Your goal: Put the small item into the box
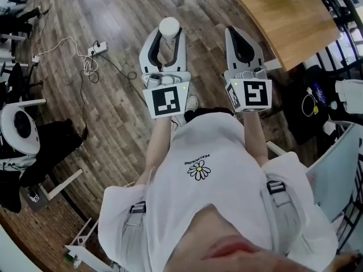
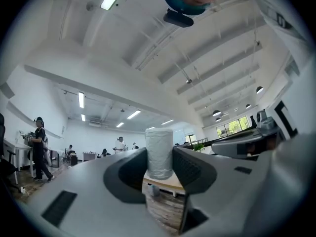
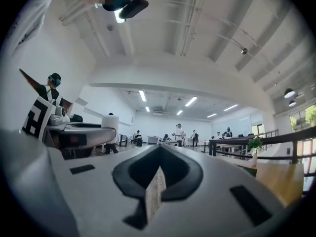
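The left gripper (image 1: 165,38), just above frame centre in the head view, is clamped on a white roll (image 2: 159,152), which is held upright between its jaws. The right gripper (image 1: 243,38), beside it to the right, is closed on nothing. Beyond, a power strip (image 1: 97,49) is seen on the plank floor (image 1: 113,16) at upper left, and a wooden table (image 1: 283,16) at upper right.
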The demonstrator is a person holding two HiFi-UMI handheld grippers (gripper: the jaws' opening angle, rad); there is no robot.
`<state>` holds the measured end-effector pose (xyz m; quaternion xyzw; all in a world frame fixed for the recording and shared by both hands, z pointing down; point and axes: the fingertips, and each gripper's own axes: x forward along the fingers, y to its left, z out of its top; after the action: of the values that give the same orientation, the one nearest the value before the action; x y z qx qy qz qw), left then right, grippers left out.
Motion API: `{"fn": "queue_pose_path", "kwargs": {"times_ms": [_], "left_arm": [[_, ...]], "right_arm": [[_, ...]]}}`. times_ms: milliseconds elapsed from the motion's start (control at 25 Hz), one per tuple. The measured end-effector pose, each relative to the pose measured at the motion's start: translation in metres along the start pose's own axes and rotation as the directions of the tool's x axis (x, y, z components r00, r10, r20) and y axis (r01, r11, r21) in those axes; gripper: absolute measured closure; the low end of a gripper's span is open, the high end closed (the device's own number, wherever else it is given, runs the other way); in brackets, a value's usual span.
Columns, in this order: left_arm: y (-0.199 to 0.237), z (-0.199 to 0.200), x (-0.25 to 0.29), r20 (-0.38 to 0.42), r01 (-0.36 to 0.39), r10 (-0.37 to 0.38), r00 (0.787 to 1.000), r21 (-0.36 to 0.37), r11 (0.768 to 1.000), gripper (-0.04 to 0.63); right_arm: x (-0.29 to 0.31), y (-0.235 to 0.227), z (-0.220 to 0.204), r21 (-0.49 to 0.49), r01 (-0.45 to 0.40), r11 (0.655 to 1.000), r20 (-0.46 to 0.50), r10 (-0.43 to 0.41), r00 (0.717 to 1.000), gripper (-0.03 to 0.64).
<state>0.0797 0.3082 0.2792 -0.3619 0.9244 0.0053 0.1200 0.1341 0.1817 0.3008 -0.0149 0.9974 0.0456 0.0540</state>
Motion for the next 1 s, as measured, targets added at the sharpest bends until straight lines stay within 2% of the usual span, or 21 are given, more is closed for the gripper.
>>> {"fn": "queue_pose_path", "kwargs": {"times_ms": [160,240,480,720,1000], "left_arm": [[0.007,-0.009,0.021,0.003,0.027,-0.027,1.0,-0.04,0.999,0.423],[0.012,-0.016,0.033,-0.005,0.036,-0.037,0.999,-0.044,0.998,0.423],[0.036,-0.03,0.06,-0.043,0.046,-0.046,0.998,-0.013,0.999,0.423],[0.048,-0.014,0.076,-0.005,0.029,-0.029,1.0,0.012,1.0,0.423],[0.042,-0.012,0.09,0.024,0.066,-0.066,0.998,0.001,0.998,0.423]], "right_arm": [[0.017,0.0,-0.004,-0.091,-0.015,0.996,-0.014,0.014,1.0,0.611],[0.029,-0.003,-0.01,-0.105,-0.006,0.995,-0.02,0.004,1.0,0.611],[0.056,-0.012,-0.019,-0.074,0.017,0.997,-0.028,-0.019,0.999,0.611],[0.059,-0.03,-0.013,-0.044,0.043,0.998,-0.018,-0.044,0.999,0.611],[0.053,-0.049,-0.017,-0.019,0.1,0.995,-0.009,-0.1,0.995,0.611]]}}
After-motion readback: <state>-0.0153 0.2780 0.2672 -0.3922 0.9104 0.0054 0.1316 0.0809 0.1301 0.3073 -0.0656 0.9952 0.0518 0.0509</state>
